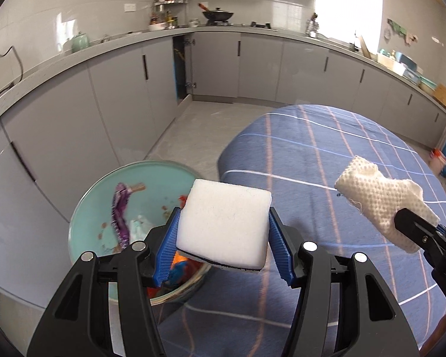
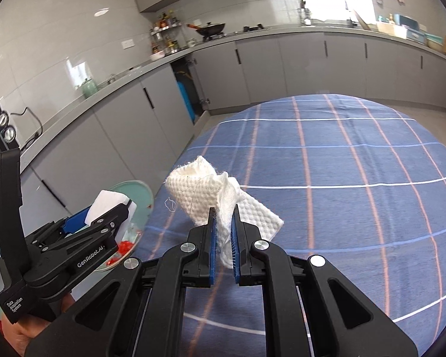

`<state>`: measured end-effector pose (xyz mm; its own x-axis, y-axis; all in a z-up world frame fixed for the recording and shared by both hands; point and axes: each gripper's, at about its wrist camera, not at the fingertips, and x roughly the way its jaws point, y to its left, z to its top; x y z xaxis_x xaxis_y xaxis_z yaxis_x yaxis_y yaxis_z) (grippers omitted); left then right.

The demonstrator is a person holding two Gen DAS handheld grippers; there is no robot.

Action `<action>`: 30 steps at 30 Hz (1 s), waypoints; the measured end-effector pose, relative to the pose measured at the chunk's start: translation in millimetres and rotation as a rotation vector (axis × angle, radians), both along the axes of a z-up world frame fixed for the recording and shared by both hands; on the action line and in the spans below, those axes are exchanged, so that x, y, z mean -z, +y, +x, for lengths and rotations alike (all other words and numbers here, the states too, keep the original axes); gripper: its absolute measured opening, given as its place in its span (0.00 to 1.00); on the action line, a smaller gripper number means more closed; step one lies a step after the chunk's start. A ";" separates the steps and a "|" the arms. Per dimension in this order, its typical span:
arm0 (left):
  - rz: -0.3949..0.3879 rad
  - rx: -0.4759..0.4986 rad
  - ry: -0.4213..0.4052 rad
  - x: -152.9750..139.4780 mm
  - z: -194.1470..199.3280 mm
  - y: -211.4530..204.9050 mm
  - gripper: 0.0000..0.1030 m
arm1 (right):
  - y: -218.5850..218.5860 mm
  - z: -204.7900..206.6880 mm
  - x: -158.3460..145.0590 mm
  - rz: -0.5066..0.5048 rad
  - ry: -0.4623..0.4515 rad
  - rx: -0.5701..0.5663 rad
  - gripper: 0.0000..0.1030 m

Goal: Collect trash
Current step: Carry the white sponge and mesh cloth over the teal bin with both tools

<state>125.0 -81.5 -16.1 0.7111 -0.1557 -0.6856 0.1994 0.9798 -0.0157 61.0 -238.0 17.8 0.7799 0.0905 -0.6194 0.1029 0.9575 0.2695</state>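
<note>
At far left, beside table edge, teal bin [image 1: 104, 196] sits below us, mouth open, wrappers and scraps inside; handy spot for drops. Our left gripper [image 1: 223, 232] clamped on white sponge [image 1: 223, 220], held over bin rim, we judge ready for release. Blue plaid table [image 1: 327, 154] lies to right, near part bare. Our right gripper [image 2: 223, 235] pinched tight on white waffle cloth [image 2: 199, 190], held above table, likely waiting for its turn. 2 items in hand.
</note>
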 end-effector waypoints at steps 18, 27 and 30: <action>-0.013 -0.122 0.016 8.6 -2.4 72.4 0.54 | 70.4 16.1 -0.8 -0.028 0.007 -0.153 0.09; -0.024 -0.181 0.015 8.1 1.1 102.5 0.54 | 104.0 27.7 -1.3 -0.034 0.012 -0.223 0.09; -0.029 -0.195 0.016 7.9 2.3 110.0 0.54 | 113.4 31.5 -2.0 -0.036 0.013 -0.242 0.09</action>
